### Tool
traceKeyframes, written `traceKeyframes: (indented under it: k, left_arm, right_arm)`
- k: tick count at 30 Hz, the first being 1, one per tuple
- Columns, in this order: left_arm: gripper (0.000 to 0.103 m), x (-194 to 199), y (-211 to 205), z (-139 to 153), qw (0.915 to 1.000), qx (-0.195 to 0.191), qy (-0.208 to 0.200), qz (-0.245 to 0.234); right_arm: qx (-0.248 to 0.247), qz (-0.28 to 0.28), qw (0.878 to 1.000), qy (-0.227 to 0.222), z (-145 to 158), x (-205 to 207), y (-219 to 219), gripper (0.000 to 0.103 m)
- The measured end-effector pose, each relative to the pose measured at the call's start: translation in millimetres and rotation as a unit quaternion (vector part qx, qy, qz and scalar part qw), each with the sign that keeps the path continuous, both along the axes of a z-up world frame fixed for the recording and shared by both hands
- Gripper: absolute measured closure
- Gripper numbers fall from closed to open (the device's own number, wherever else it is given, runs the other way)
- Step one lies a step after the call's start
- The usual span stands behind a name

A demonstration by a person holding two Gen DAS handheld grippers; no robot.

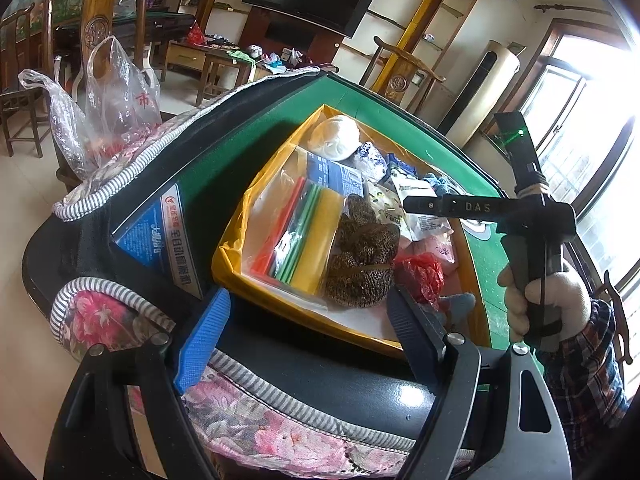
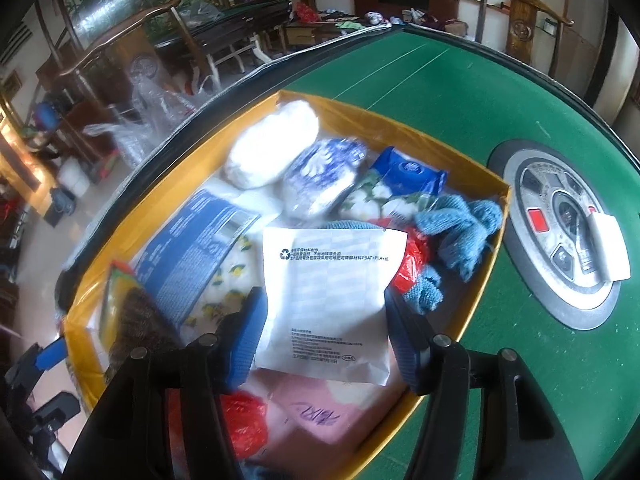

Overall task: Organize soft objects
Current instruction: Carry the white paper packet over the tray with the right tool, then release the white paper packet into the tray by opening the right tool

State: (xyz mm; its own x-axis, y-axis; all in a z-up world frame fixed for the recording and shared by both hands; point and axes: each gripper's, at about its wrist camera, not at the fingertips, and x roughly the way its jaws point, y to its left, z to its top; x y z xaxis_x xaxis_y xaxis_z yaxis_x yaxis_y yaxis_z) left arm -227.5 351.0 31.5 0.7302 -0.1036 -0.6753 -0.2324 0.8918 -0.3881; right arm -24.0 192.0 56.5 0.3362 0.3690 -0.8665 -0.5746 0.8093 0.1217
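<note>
1. Left wrist view: I am holding the left hand-held gripper (image 1: 306, 300) released, with nothing between its fingers. It is hovering over the floral cloth (image 1: 248, 412) on the near edge of the worktop (image 1: 368, 92), just short of the yellow box (image 1: 228, 256).
2. The soft items are lying inside that box. A brown knitted bundle (image 1: 360, 264) is sitting beside a clear bag of coloured sheets (image 1: 304, 232).
3. I am keeping this gripper parked outside the box rim, so that it is not crowding the gloved hand (image 1: 548, 300) working over the far side.
4. Right wrist view: the right hand-held gripper (image 2: 325, 300) is pointing steeply down into the box. The white packet (image 2: 332, 264) is lying flat between its fingers, on top of the pile.
5. As I am reading it, the pads are standing just beside the packet's edges and are not pressing on it, so I am treating this gripper as released. The margin is narrow and the picture is slightly blurred.
6. The step in hand appears to be setting this packet down in the box. To do it well, I am checking that the packet is resting fully on the pink item (image 2: 320, 412) beneath it before lifting away.
7. I am planning a straight upward withdrawal, so that neither pad is dragging the packet sideways.
8. I am also watching the blue knitted cloth (image 2: 460, 232) and the red bag (image 2: 412, 264) near the right finger, since loose material there could snag.
</note>
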Motion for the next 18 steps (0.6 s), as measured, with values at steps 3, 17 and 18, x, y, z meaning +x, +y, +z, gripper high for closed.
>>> traceKeyframes:
  k: [3,17,18]
  left_arm:
    - [0.022,1,-1,-2,1.0,-0.003,0.004,-0.002]
    - [0.022,2,-4,-2,1.0,0.001,0.008,-0.003]
    - [0.022,2,-4,-1,1.0,0.002,0.007,-0.004]
  right_arm:
    - [-0.003,0.011,1.0,0.008,-3,-4,1,0.041]
    - [0.072,-0.035,0.996,0.032,9,4,-37,0.033]
    - [0.075,-0.037,0.996,0.029,10,2,-39,0.033]
